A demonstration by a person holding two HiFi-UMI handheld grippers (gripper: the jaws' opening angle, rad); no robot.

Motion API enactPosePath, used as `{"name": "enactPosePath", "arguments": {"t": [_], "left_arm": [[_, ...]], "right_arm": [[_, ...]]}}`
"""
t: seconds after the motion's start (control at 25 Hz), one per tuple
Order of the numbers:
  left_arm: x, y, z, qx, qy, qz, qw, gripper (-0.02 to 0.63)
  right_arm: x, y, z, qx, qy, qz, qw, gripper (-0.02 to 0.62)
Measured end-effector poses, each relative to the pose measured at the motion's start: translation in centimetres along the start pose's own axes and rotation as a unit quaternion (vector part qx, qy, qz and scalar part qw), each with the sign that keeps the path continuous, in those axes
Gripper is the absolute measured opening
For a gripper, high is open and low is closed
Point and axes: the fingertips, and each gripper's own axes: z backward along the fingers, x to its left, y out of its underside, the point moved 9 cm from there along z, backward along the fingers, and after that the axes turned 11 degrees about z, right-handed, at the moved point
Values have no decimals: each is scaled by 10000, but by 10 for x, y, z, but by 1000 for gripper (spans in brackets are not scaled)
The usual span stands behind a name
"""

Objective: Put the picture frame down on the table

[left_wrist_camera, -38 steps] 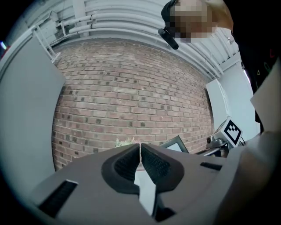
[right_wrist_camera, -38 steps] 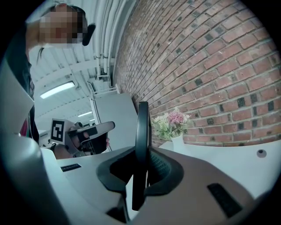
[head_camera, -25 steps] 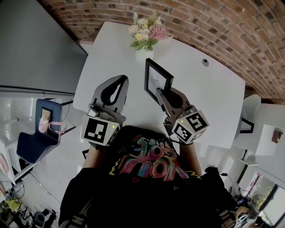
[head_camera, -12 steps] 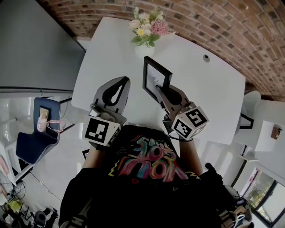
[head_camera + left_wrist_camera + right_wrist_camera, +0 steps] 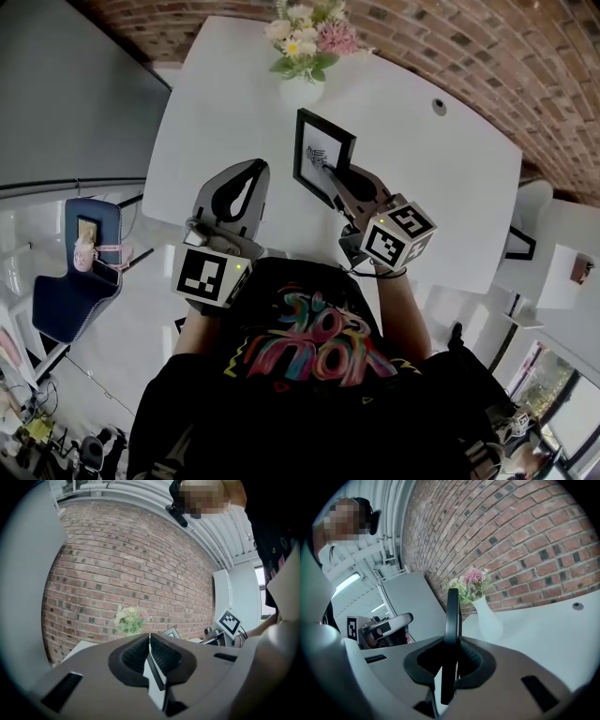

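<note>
The right gripper [image 5: 330, 173] is clamped on the picture frame [image 5: 319, 155], its two jaws pressing the front and back of the black border at the frame's lower near edge. In the right gripper view the frame stands edge-on between the pads and rises well above them (a thin dark upright strip). In the head view it is held over the white table [image 5: 450, 187], its printed face turned towards the person, just in front of the white vase [image 5: 302, 89] of flowers; whether its bottom edge touches the tabletop cannot be told. The left gripper [image 5: 251, 169] hovers beside it over the table, jaws together with nothing between them.
</note>
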Motion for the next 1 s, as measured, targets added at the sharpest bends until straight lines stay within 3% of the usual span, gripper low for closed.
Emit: {"name": "enactPosePath", "arguments": {"t": [0.2, 0.48, 0.72, 1.0], "left_arm": [[6, 17, -4, 137, -62, 66, 9999, 31], [13, 34, -6, 325, -172, 217, 9991, 31], [14, 37, -5, 354, -240, 271, 9987, 31], [17, 40, 0, 380, -388, 308, 9980, 31]], "right_arm": [[-12, 22, -14, 315, -109, -217, 9992, 69], [-30, 53, -30, 528, -278, -1012, 9931, 69], [-45, 78, -44, 654, -485, -1774, 9808, 69], [-49, 100, -63, 965, -833, -2235, 9663, 69]]}}
